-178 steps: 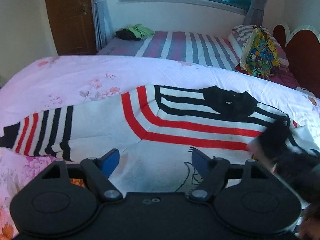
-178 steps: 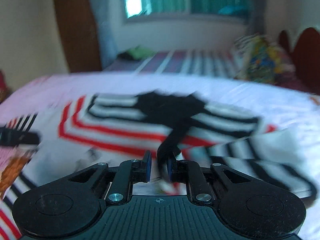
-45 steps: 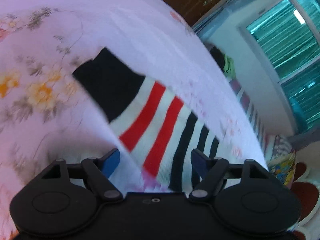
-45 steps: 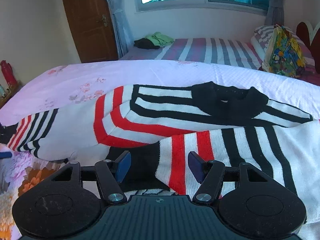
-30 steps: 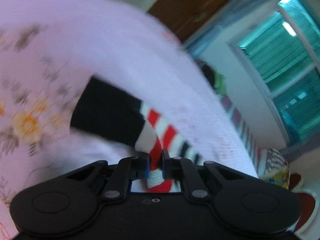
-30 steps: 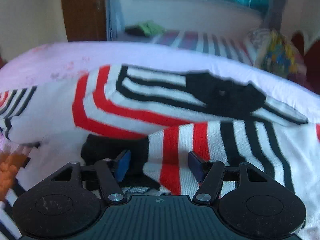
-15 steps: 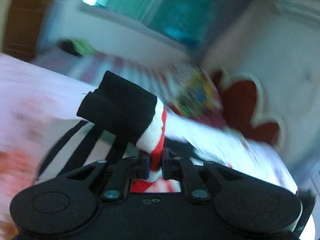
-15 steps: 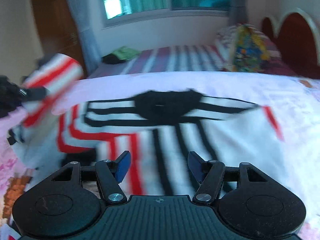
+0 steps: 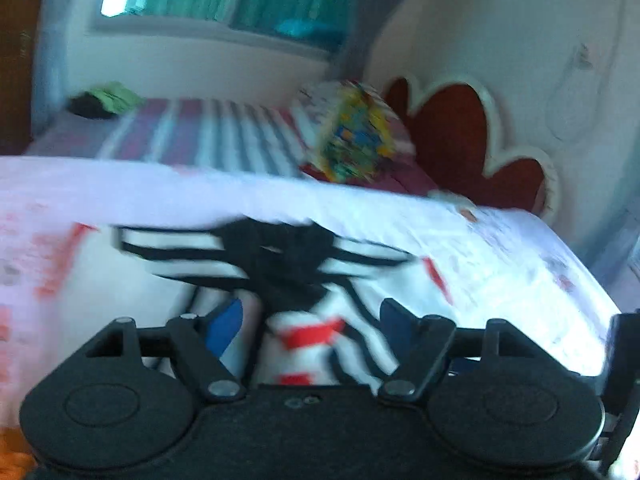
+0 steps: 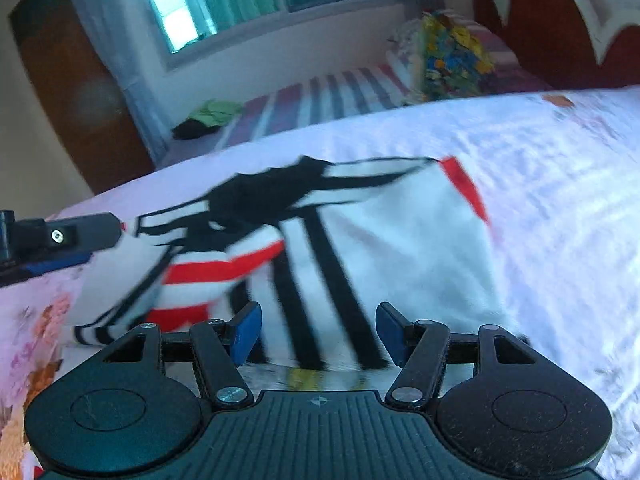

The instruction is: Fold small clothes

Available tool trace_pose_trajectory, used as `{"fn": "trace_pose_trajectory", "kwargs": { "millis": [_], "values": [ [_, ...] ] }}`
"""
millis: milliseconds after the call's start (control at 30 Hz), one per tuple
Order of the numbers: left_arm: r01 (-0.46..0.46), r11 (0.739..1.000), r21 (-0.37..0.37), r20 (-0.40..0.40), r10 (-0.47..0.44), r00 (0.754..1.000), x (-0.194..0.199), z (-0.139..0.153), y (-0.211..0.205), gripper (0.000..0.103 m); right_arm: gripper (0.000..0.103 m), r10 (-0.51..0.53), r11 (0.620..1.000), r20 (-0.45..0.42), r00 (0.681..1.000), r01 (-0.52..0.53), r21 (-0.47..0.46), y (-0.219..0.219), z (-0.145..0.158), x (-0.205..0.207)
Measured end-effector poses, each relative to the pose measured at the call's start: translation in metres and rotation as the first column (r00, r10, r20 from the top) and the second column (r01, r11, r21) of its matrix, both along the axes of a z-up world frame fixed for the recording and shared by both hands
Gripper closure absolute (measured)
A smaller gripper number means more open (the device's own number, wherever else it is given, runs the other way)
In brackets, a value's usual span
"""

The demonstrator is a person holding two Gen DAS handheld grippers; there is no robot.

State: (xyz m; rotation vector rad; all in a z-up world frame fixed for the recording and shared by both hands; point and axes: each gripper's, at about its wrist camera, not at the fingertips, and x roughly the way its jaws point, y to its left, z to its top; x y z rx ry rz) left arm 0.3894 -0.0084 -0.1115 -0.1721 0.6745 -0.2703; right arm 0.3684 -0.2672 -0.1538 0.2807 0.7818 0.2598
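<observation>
A white sweater (image 10: 404, 240) with black and red stripes and a black collar (image 9: 280, 248) lies on the pink floral bedspread (image 10: 560, 200). Its right sleeve is folded across the body. The left sleeve (image 9: 304, 334), white with red bands and a black cuff, lies over the body just below the collar. My left gripper (image 9: 310, 322) hangs over that sleeve with its jaws opening; the sleeve sits loose between the blue pads, which do not press on it. It also shows at the left edge of the right wrist view, left gripper (image 10: 60, 240). My right gripper (image 10: 318, 326) is open above the sweater's lower part, holding nothing.
Beyond the bedspread lies a second bed with a striped sheet (image 10: 320, 100), a colourful pillow (image 10: 452, 56) and a small pile of green and black clothes (image 10: 208, 116). A red scalloped headboard (image 9: 460, 140) stands at the right, a brown door (image 10: 68, 92) at the left.
The left gripper carried the sleeve from the bed's left side across onto the sweater body, then opened from shut. The right gripper shifted rightward and stayed open.
</observation>
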Motion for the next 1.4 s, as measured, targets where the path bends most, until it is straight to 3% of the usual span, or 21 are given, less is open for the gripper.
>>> {"fn": "trace_pose_trajectory", "kwargs": {
  "millis": [100,233,300,400,500,533,567,667,767,900,1000,1033,1067,1133,1200,1233,1267,1300,1400],
  "values": [
    [-0.137,0.988,0.074,-0.013,0.138,0.99,-0.001,-0.008,0.036,0.029,0.04,0.056,0.998,0.02,0.998,-0.056,0.006,0.026,0.01,0.006],
    [-0.323,0.936,0.14,-0.081,0.336,0.938,0.001,-0.036,0.088,0.032,0.04,0.107,0.994,0.037,0.994,-0.106,-0.032,0.07,0.012,0.023],
    [-0.361,0.92,0.149,-0.121,0.38,0.917,0.003,-0.05,0.106,0.038,0.04,0.126,0.99,0.037,0.991,-0.123,-0.073,0.094,0.01,0.034],
    [-0.346,0.921,0.178,-0.181,0.376,0.909,0.009,-0.071,0.11,0.041,0.04,0.146,0.979,0.044,0.988,-0.138,-0.152,0.124,0.003,0.051],
    [-0.335,0.925,0.178,-0.178,0.365,0.914,0.002,-0.079,0.109,0.041,0.045,0.116,0.966,-0.014,0.993,-0.116,-0.23,0.138,-0.013,0.069],
    [-0.335,0.926,0.177,-0.176,0.364,0.914,0.004,-0.081,0.11,0.041,0.081,0.104,0.97,-0.02,0.994,-0.106,-0.219,0.133,-0.016,0.069],
    [-0.337,0.927,0.167,-0.181,0.365,0.913,0.004,-0.081,0.111,0.041,0.091,0.083,0.973,-0.022,0.996,-0.086,-0.216,0.126,-0.015,0.068],
    [-0.322,0.934,0.157,-0.185,0.348,0.919,0.005,-0.082,0.109,0.041,0.091,0.005,0.994,-0.001,1.0,-0.005,-0.112,0.087,-0.005,0.059],
    [-0.309,0.941,0.138,-0.191,0.332,0.924,0.007,-0.085,0.109,0.041,0.092,-0.059,0.993,0.023,0.998,0.061,-0.098,0.052,0.005,0.045],
    [-0.301,0.944,0.136,-0.197,0.323,0.926,0.009,-0.086,0.105,0.041,0.091,-0.086,0.995,-0.08,0.993,0.081,-0.062,0.02,-0.011,0.038],
    [-0.291,0.95,0.114,-0.208,0.309,0.928,0.007,-0.083,0.106,0.037,0.091,-0.078,0.995,-0.129,0.989,0.086,0.054,0.002,-0.018,0.034],
    [-0.293,0.95,0.111,-0.209,0.311,0.927,0.007,-0.082,0.107,0.036,0.088,-0.083,0.991,-0.135,0.987,0.096,0.096,-0.004,-0.019,0.032],
    [-0.298,0.948,0.111,-0.207,0.315,0.926,0.007,-0.082,0.108,0.036,0.078,-0.086,0.986,-0.138,0.987,0.105,0.132,-0.008,-0.019,0.032],
    [-0.299,0.948,0.113,-0.206,0.317,0.926,0.007,-0.081,0.11,0.036,0.068,-0.11,0.981,-0.139,0.984,0.13,0.145,-0.013,-0.02,0.036],
    [-0.309,0.944,0.119,-0.2,0.328,0.923,0.008,-0.079,0.111,0.036,0.068,-0.108,0.976,-0.129,0.986,0.13,0.174,-0.015,-0.02,0.038],
    [-0.315,0.941,0.121,-0.197,0.334,0.922,0.009,-0.078,0.112,0.036,0.07,-0.119,0.976,-0.108,0.987,0.136,0.168,-0.013,-0.018,0.038],
    [-0.32,0.939,0.123,-0.195,0.339,0.92,0.01,-0.077,0.114,0.036,0.09,-0.129,0.983,-0.096,0.987,0.14,0.12,-0.008,-0.015,0.039],
    [-0.327,0.936,0.127,-0.19,0.347,0.919,0.012,-0.075,0.115,0.036,0.097,-0.123,0.99,-0.083,0.989,0.128,0.066,-0.003,-0.013,0.041],
    [-0.335,0.932,0.135,-0.17,0.355,0.919,0.018,-0.072,0.115,0.037,0.097,-0.085,0.996,-0.024,0.996,0.085,0.002,0.005,-0.004,0.037]
  ]
}}
